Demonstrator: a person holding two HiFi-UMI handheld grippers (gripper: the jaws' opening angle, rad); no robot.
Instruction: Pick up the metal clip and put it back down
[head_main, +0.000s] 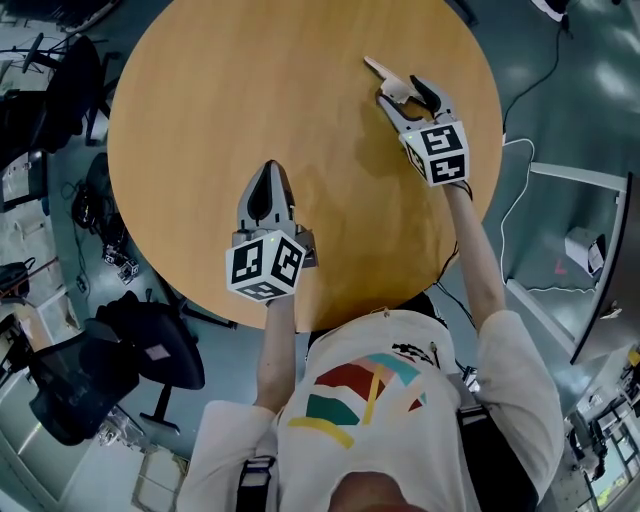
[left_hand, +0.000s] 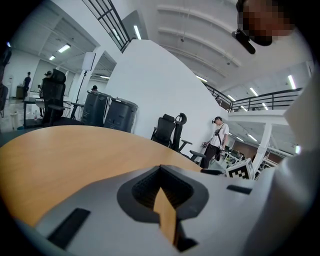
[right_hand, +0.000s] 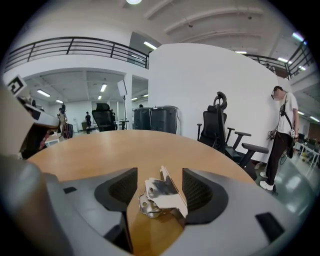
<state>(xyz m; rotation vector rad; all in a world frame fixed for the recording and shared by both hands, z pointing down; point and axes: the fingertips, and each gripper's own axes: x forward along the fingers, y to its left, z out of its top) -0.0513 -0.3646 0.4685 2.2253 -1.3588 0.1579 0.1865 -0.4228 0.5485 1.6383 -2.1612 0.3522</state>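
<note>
The metal clip (head_main: 392, 82) is a shiny silver spring clip with pale handles, lying on the round wooden table (head_main: 250, 90) at its far right. My right gripper (head_main: 402, 92) stands open around it. In the right gripper view the clip (right_hand: 161, 197) rests on the wood between the two wide-apart jaws, nearer the right-hand jaw and with a gap to the left one. My left gripper (head_main: 268, 170) lies near the table's front edge, far from the clip, its jaws drawn together to a point with nothing in them (left_hand: 161, 170).
Black office chairs (head_main: 90, 370) stand on the floor left of the table, and another chair (right_hand: 220, 130) stands beyond its far side. A person (right_hand: 282, 135) stands off to the right. White cables (head_main: 515, 200) run over the floor on the right.
</note>
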